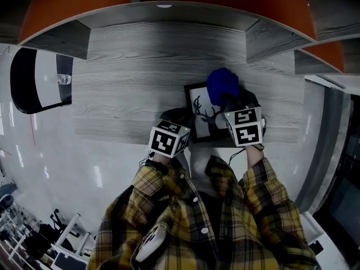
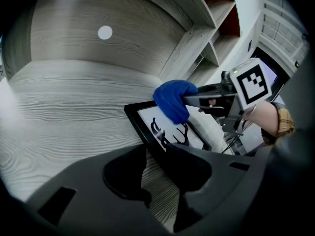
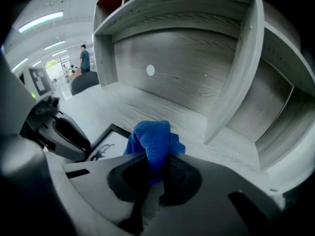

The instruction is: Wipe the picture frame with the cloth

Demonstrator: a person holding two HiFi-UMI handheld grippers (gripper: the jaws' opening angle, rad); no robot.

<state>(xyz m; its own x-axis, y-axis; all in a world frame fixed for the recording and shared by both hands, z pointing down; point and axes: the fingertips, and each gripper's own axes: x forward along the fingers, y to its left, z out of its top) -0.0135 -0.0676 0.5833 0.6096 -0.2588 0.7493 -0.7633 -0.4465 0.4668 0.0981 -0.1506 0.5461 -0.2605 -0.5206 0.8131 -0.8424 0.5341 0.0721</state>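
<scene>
A black picture frame (image 1: 198,114) with a deer print lies on the grey wood-grain tabletop (image 1: 129,83), near its front edge. Its near-left edge is gripped by the left tool (image 2: 160,154). A blue cloth (image 1: 222,86) is clenched in the right tool (image 3: 156,168), over the frame's far-right part.

Held a bunched blue cloth (image 3: 150,139) pinched between the jaws of the right gripper (image 3: 152,168), above a black picture frame (image 3: 108,141) lying on the grey wood-grain desk (image 3: 123,107).
</scene>
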